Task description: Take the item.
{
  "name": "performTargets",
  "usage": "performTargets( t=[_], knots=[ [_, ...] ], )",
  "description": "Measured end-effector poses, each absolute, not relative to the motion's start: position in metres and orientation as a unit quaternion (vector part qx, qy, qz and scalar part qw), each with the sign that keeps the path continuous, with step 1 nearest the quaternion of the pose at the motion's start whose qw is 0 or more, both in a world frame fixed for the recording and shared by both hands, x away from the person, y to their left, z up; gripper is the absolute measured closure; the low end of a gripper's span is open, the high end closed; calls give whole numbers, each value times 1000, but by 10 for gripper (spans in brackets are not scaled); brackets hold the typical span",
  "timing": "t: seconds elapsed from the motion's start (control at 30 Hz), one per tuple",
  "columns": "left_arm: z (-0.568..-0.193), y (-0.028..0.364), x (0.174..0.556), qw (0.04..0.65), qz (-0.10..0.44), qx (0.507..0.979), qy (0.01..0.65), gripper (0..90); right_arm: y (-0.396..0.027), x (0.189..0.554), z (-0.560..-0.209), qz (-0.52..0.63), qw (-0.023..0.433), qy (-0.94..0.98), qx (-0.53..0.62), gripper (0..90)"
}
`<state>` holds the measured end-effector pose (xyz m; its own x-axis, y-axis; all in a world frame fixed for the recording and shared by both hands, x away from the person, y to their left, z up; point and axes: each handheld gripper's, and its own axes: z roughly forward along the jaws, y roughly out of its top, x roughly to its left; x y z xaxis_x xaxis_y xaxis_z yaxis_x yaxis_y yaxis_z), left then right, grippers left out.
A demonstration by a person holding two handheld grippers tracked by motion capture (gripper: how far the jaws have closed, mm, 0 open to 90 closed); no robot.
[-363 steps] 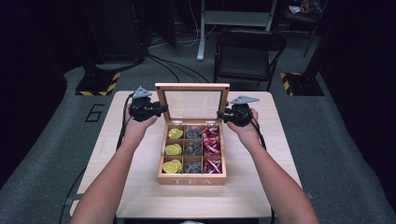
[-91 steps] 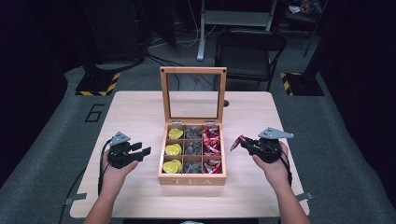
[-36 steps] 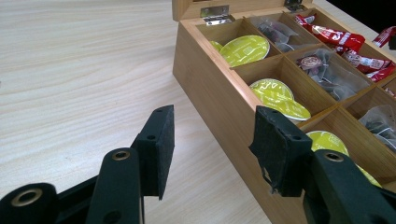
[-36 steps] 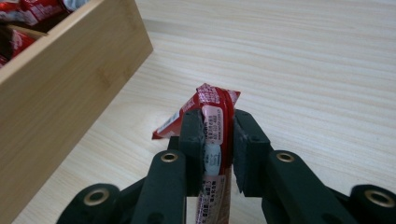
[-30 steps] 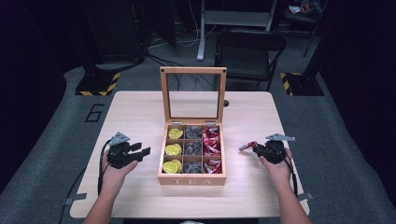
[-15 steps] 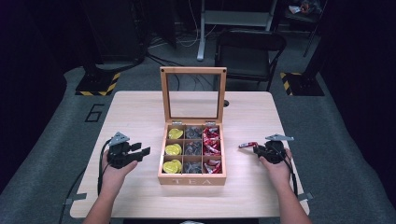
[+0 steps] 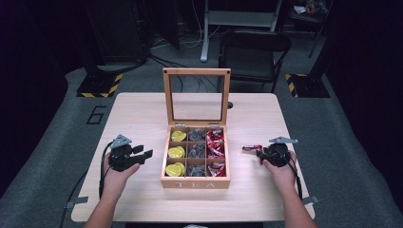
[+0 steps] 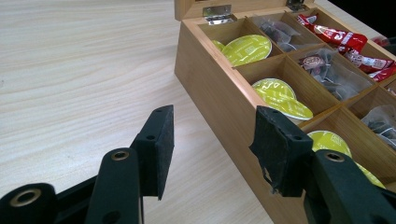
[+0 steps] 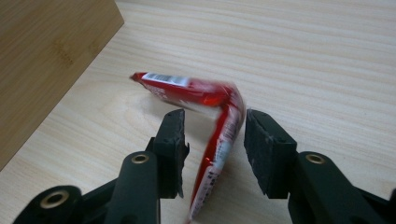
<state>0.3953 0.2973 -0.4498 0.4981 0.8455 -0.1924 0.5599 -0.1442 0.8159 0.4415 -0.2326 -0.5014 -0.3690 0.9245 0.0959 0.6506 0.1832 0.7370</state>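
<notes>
An open wooden tea box [image 7: 195,182] stands mid-table with its glass lid [image 7: 196,97] upright. Its left column holds yellow pods [image 7: 176,152], the middle one dark tea bags [image 7: 196,151], the right one red packets [image 7: 216,149]. My left gripper [image 7: 145,154] is open, just left of the box wall [image 8: 219,93], and holds nothing. To the right of the box, a single red packet [image 7: 251,147] lies on the table. In the right gripper view this packet [image 9: 219,140] is bent and blurred between the parted jaws of my right gripper [image 9: 215,135], which is open.
The table [image 7: 142,114] is light wood, bare behind and beside the box. A black chair [image 7: 254,45] stands beyond the far edge. Cables trail from both grippers toward the near edge. Dark floor surrounds the table.
Both grippers left the lid, now upright. The right gripper came down to the table with the red packet, which is blurred between its jaws. The left gripper has stayed still.
</notes>
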Motion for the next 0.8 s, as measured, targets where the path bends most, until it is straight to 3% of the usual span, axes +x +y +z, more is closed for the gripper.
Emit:
performTargets(
  t=[0.43,0.8],
  knots=[
    [-450,299,395,451,160,737,477,481,-226,435,-488,360,208,752,511,524],
    [-450,299,396,451,157,737,478,481,-217,434,-474,389,183,759,489,516]
  ],
)
